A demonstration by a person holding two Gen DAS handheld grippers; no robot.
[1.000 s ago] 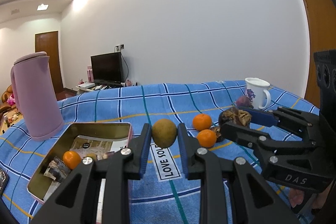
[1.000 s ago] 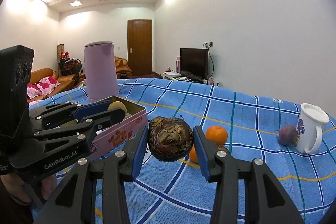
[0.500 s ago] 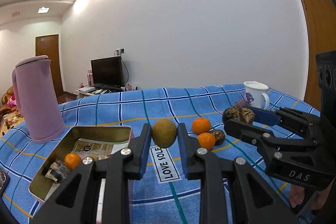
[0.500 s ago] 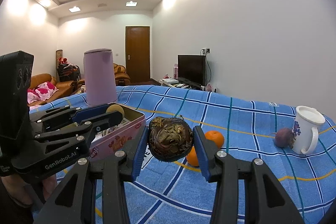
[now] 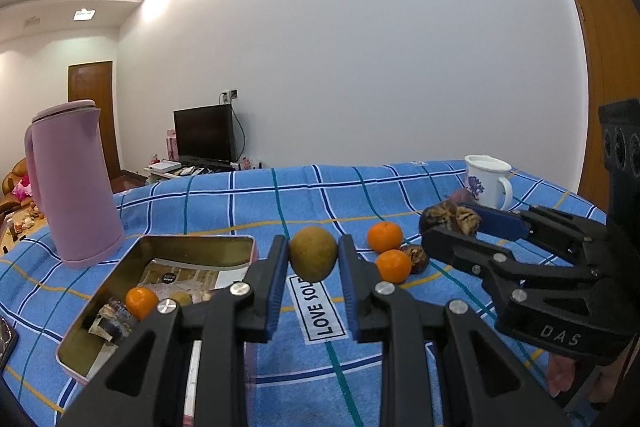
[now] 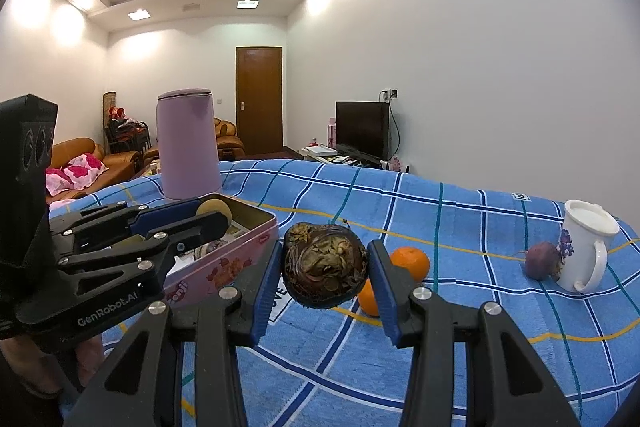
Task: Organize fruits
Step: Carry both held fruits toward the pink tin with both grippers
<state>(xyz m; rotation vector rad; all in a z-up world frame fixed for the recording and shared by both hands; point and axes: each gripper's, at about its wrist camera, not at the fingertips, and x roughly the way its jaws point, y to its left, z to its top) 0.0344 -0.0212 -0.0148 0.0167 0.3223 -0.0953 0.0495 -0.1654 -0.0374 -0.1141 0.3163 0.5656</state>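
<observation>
My left gripper [image 5: 313, 257] is shut on a brown-green round fruit [image 5: 313, 253], held above the blue checked cloth just right of the open tin box [image 5: 120, 267]. The tin holds an orange [image 5: 141, 302] and wrappers. My right gripper [image 6: 325, 267] is shut on a dark scaly fruit [image 6: 325, 267], also seen in the left wrist view [image 5: 450, 217]. Two oranges [image 5: 385, 236] [image 5: 393, 265] and a small dark fruit [image 5: 416, 257] lie on the cloth. The pink tin [image 6: 224, 263] is left of the right gripper.
A pink jug [image 5: 74, 183] stands behind the tin. A white flowered mug [image 6: 584, 245] stands at the right with a purple root vegetable [image 6: 542, 261] beside it. A "LOVE SOLE" label [image 5: 320, 303] is on the cloth. A phone edge [image 5: 6, 341] shows far left.
Both grippers have risen slightly and tilted up with their fruits still held; the table objects sit a little lower in view.
</observation>
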